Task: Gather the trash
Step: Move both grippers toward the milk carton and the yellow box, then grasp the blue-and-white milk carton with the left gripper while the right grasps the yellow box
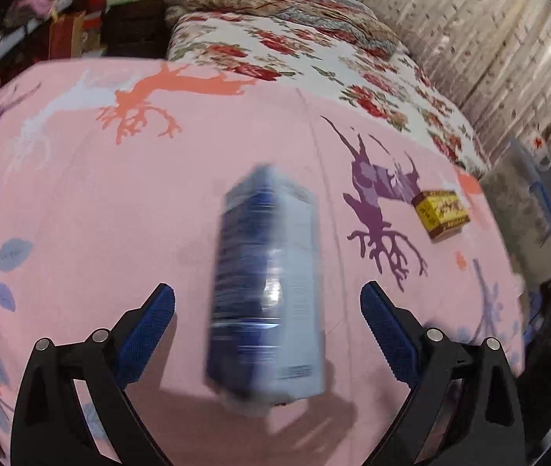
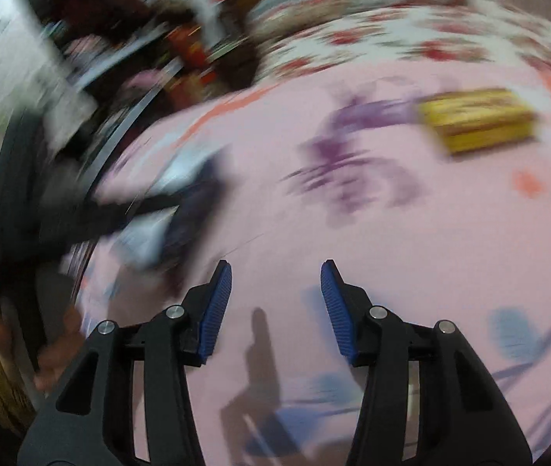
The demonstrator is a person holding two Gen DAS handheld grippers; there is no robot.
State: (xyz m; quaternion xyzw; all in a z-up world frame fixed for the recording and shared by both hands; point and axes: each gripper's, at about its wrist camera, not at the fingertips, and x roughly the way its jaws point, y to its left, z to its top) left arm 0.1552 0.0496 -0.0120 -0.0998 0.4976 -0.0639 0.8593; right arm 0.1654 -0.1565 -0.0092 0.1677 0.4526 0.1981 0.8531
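A bed covered by a pink sheet (image 1: 127, 202) with tree prints is seen in both views; a floral quilt (image 1: 314, 62) is noted toward 12 o'clock. A blue and white carton (image 1: 265, 291), blurred, is recorded between the fingers of the left hand-held gripper (image 1: 267, 303), whose jaws are spread wide with clear gaps to the carton on both sides. A yellow box (image 1: 441, 213) is observed on the sheet at 2 o'clock, well apart. In the right wrist view the right hand-held gripper (image 2: 276, 285) is seen part open, nothing between its fingers, the yellow box at 1 o'clock
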